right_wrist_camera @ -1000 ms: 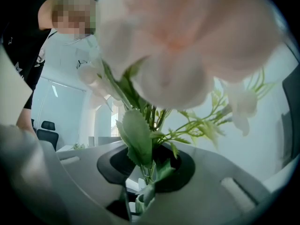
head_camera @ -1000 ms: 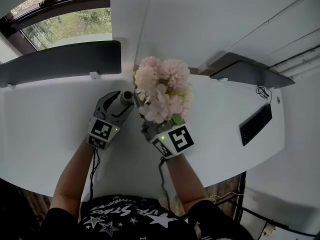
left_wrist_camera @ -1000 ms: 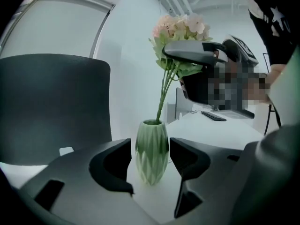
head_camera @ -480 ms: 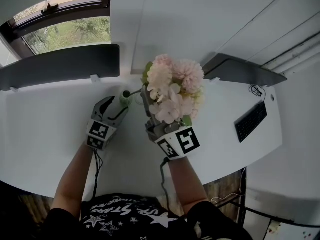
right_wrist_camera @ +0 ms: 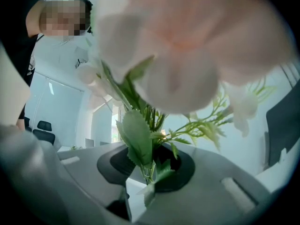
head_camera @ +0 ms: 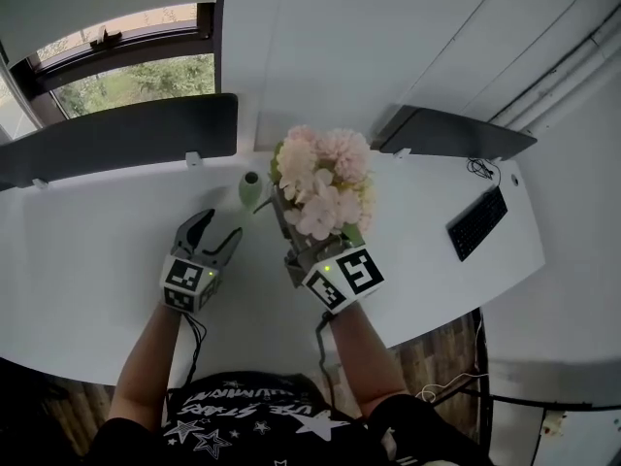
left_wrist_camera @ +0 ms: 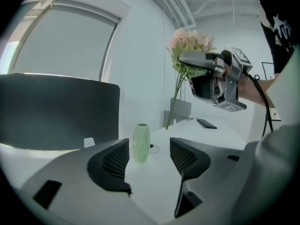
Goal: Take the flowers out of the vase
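Note:
A bunch of pale pink flowers (head_camera: 320, 183) with green stems is held up over the white table (head_camera: 87, 250), my right gripper (head_camera: 291, 233) shut on the stems (right_wrist_camera: 150, 121). The blooms (right_wrist_camera: 187, 41) fill most of the right gripper view. In the left gripper view the flowers (left_wrist_camera: 190, 41) hang high, their stem ends clear of the vase. The small ribbed green vase (head_camera: 250, 190) stands upright and empty at the table's back. My left gripper (head_camera: 215, 229) is open, a short way in front of the vase (left_wrist_camera: 140, 143), which shows between its fingers without touching them.
A black keyboard (head_camera: 473, 223) lies on the right of the table. Dark divider panels (head_camera: 126, 134) stand along the far edge, another (head_camera: 456, 134) at the back right. A window is beyond the left panel. A small round disc (left_wrist_camera: 151, 148) lies by the vase.
My left gripper let go of the vase and drew back toward the person, jaws open. The right gripper lifted the flowers up and slightly right, so the stems left the vase.

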The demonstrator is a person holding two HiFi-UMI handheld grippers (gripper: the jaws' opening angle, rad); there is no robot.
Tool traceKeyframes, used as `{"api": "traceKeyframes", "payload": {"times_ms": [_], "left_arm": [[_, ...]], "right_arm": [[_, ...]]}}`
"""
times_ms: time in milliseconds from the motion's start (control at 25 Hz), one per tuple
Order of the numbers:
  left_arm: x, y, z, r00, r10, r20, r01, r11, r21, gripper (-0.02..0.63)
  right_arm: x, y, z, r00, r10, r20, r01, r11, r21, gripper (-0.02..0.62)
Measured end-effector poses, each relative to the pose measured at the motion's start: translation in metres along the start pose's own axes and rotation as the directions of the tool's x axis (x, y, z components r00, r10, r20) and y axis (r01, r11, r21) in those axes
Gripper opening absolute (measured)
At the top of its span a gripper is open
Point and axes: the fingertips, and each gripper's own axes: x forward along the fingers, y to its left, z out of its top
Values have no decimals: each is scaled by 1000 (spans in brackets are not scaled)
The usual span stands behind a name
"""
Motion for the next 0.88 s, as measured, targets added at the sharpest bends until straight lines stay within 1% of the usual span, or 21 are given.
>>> {"api": "traceKeyframes", "payload": {"times_ms": [120, 280, 400, 640, 880], "left_arm": [[-26, -2, -3, 1000, -14, 14, 14, 1000, -6, 264], [-66, -7, -19, 999, -40, 16, 40, 999, 0, 264], [-89, -8, -14, 998, -51, 25, 51, 999, -19, 264], [-146, 2, -7, 994, -32, 107, 38, 998, -58, 264], [-191, 7, -7, 989, -36, 146, 49, 995, -84, 264]], "right_arm": [[-11, 18, -8, 999, -28, -27, 29, 999, 22, 84], [-26, 47, -25, 996, -67, -66, 72, 994, 79, 84], [-30, 59, -26, 991, -88, -97, 98, 990, 100, 84], [-36, 102, -44, 979, -109, -169, 127, 987, 98, 84], [-41, 145, -63, 963, -102, -250, 127, 988, 87, 83]]}}
